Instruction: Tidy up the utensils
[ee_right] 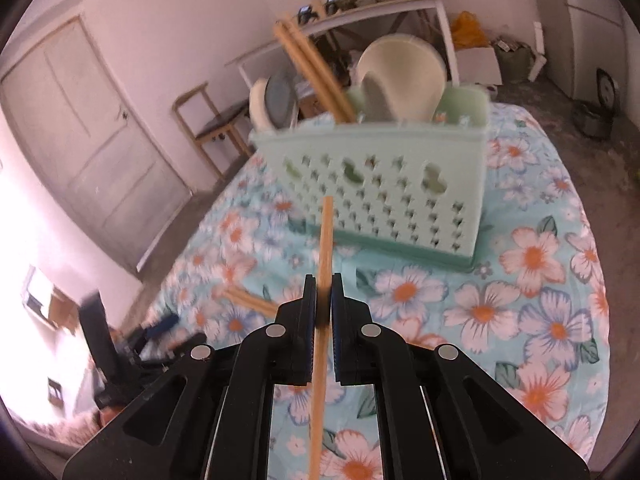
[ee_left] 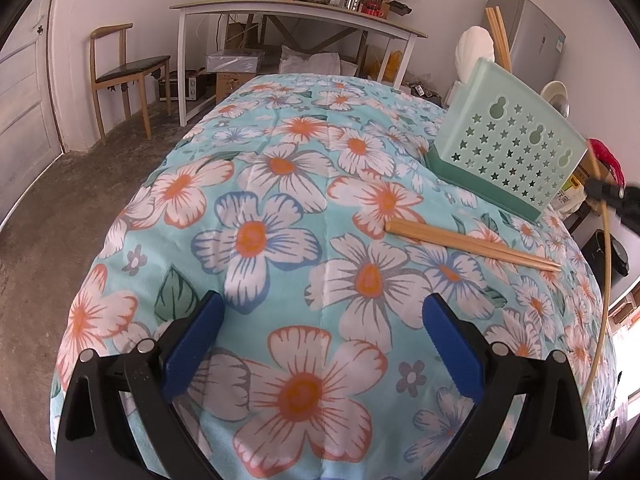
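The right tongs point(ee_right: 323, 300) are clamped on a single wooden chopstick point(ee_right: 325, 248), which runs lengthwise between the pads and sticks out ahead of the tips, its far end pointing at the front wall of the mint-green utensil holder point(ee_right: 384, 184). The holder stands straight ahead of these tongs on the floral-covered tabletop point(ee_right: 540, 320), near but not touching the chopstick's tip. Its open top sits above that tip, so, as I judge it, the stick must be lifted and tipped end-down to drop in. Other chopsticks point(ee_right: 316, 68) already lean out of the holder toward its left side, with a pale spoon point(ee_right: 400, 76) and a round utensil beside them.

The left tongs point(ee_left: 322, 344) stand wide apart with nothing between them, hovering over the cloth. Ahead of them and to the right lies a pair of chopsticks point(ee_left: 472, 244) flat on the tabletop, touching side by side, the long axis running crosswise from left to lower right. The holder point(ee_left: 508, 148) stands beyond that pair, further right. The left hand is the nearer one to the lying pair; the right hand, already loaded, is nearer the holder, and its held stick shows as a thin curve at the right edge of the left view.
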### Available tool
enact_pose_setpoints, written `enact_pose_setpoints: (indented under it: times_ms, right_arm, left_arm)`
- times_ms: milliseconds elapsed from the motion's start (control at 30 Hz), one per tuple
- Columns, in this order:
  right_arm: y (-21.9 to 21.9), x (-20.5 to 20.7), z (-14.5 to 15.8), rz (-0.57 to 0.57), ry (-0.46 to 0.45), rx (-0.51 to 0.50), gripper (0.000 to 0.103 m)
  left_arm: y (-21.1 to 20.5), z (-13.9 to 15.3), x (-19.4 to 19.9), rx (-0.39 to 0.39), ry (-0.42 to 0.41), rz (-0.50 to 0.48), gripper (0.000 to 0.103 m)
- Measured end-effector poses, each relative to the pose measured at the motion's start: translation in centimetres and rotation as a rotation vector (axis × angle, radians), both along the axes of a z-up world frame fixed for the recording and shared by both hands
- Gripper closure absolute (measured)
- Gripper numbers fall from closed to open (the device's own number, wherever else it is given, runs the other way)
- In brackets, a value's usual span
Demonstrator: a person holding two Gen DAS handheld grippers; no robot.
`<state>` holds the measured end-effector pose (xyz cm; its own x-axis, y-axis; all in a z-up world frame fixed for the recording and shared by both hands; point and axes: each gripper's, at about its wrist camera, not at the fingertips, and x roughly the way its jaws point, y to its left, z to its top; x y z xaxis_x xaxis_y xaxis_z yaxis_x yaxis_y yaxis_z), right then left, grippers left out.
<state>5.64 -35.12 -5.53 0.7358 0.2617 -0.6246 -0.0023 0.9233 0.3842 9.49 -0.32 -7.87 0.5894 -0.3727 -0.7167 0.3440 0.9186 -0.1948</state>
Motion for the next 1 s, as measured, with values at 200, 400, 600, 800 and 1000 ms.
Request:
enact_pose_setpoints:
  times_ms: [200,400,600,800,1000]
  right_arm:
    - [-0.2,2.4,5.2,-0.014,-0.139,-0.058,0.098]
    - [-1.8,6.3,12.1,-0.059,-0.309,-0.056,0.098]
    - [-2.8,9.1,16.2,-0.103,-0.413,-0.060,0.098]
    - [-3.2,10.2,15.0,-0.126,-0.382,-0.060,0.098]
    - [-1.1,9.8,11.5,-0.006,-0.277,-0.085,0.090]
  left_arm:
    - [-0.1,0.0,0.1,0.004,0.000,0.000,0.006]
    - [-0.1,-0.1,0.1,-0.001,0.000,0.000,0.006]
    - [0.0,-0.1,0.2,-0.019,-0.001,-0.004,0.006]
    - [0.8,-0.1,0.4,-0.075,0.000,-0.005,0.006]
    - [0.8,0.0,0.5,-0.080,0.000,-0.006,0.006]
